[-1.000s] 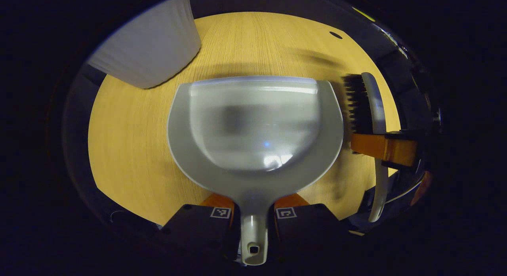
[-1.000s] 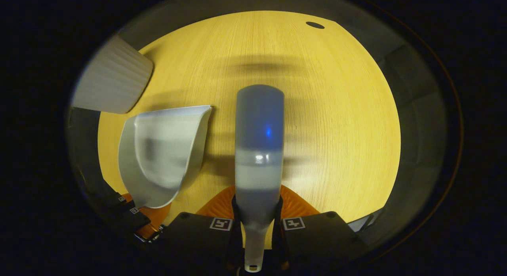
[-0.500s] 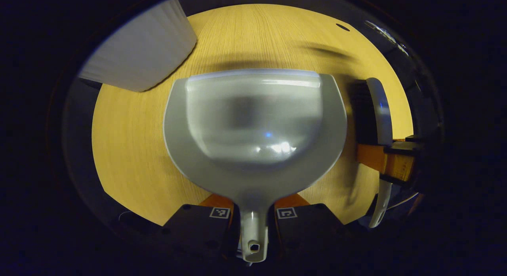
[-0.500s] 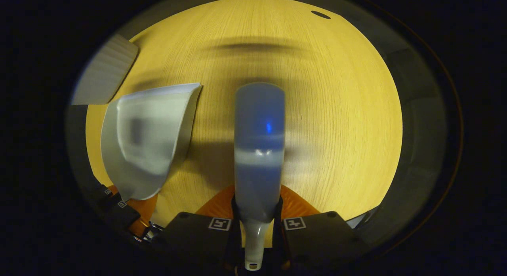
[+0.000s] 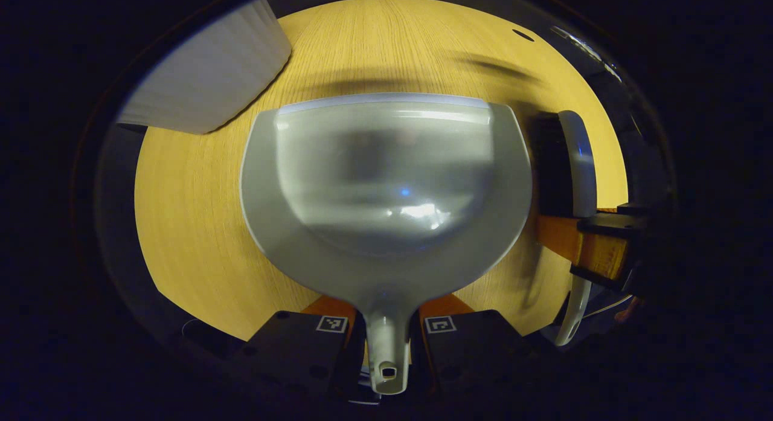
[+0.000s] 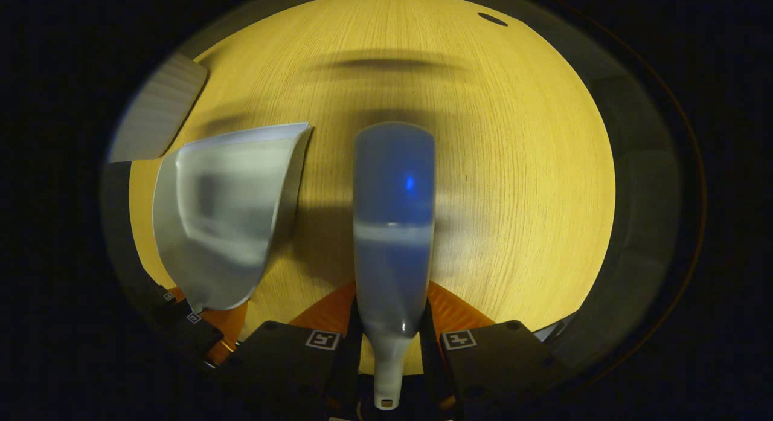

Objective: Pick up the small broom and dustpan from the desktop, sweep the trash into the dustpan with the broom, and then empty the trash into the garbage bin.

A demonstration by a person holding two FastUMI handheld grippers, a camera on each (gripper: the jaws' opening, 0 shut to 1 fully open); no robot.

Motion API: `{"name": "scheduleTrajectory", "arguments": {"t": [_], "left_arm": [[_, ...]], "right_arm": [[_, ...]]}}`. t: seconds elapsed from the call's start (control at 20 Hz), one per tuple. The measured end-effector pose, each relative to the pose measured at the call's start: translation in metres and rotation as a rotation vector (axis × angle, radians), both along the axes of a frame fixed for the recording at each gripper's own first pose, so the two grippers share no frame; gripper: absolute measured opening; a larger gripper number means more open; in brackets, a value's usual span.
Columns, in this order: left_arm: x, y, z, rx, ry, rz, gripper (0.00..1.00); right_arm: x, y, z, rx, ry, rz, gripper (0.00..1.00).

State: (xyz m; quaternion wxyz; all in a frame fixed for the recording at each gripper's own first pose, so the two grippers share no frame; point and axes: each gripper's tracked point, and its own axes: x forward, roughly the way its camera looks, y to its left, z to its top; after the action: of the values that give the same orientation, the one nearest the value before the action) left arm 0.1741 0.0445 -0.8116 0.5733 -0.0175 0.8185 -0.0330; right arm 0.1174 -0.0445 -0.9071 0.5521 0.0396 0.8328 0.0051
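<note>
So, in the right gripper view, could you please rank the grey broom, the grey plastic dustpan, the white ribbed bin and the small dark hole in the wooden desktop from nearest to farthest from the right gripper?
1. Grey broom, in its fingers.
2. Grey plastic dustpan, left.
3. White ribbed bin, upper left.
4. Small dark hole, far top right.

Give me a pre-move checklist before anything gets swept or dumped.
1. Left claw shut on the dustpan handle: ok.
2. Right claw shut on the broom handle: ok.
3. Dustpan and broom side by side, apart, above the desktop: ok.
4. Trash located on the desktop: cannot tell, none visible.
5. Trash already in the dustpan: cannot tell, blurred reflections.
6. White ribbed garbage bin located, beyond the dustpan's left: ok.
</note>
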Motion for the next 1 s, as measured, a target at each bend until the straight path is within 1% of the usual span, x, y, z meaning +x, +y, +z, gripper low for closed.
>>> {"name": "scheduleTrajectory", "arguments": {"t": [0.05, 0.1, 0.15, 0.25, 0.3, 0.35, 0.4, 0.5, 0.6, 0.8, 0.9, 1.0], "left_arm": [[-0.002, -0.003, 0.000, -0.009, 0.006, 0.007, 0.31], [-0.006, -0.005, 0.001, -0.018, 0.018, 0.007, 0.42], [-0.007, -0.006, 0.003, -0.024, 0.028, 0.003, 0.49], [-0.004, -0.005, 0.003, -0.013, 0.013, -0.006, 0.87], [-0.001, -0.005, 0.006, -0.005, -0.005, -0.007, 0.87], [0.002, -0.005, 0.009, -0.002, -0.020, -0.007, 0.88], [0.003, -0.005, 0.013, 0.001, -0.031, -0.008, 0.87], [0.009, -0.005, 0.023, 0.000, -0.073, -0.020, 0.87], [0.012, -0.007, 0.035, 0.002, -0.126, -0.029, 0.87], [0.009, -0.007, 0.057, 0.016, -0.275, -0.025, 0.88], [0.004, 0.002, 0.074, 0.056, -0.375, -0.019, 0.88], [0.002, 0.006, 0.102, 0.067, -0.481, -0.023, 0.88]], "right_arm": [[0.000, 0.000, 0.000, -0.004, -0.002, -0.003, 0.47], [-0.001, 0.001, 0.000, 0.001, -0.004, -0.002, 0.53], [-0.002, 0.002, 0.002, 0.003, 0.001, 0.002, 0.64], [0.001, -0.001, 0.008, -0.007, -0.007, -0.002, 1.00], [0.000, -0.001, 0.004, -0.012, -0.015, -0.013, 0.96], [0.002, -0.001, 0.005, -0.011, -0.021, -0.026, 0.96], [0.002, 0.000, 0.007, -0.008, -0.024, -0.037, 1.00], [0.005, 0.001, 0.012, 0.000, -0.042, -0.053, 1.00], [0.005, 0.000, 0.019, 0.003, -0.063, -0.051, 1.00], [0.010, -0.002, 0.046, 0.009, -0.171, -0.072, 1.00], [0.010, 0.003, 0.070, 0.035, -0.239, -0.097, 1.00], [0.008, 0.004, 0.096, 0.054, -0.313, -0.122, 1.00]]}}
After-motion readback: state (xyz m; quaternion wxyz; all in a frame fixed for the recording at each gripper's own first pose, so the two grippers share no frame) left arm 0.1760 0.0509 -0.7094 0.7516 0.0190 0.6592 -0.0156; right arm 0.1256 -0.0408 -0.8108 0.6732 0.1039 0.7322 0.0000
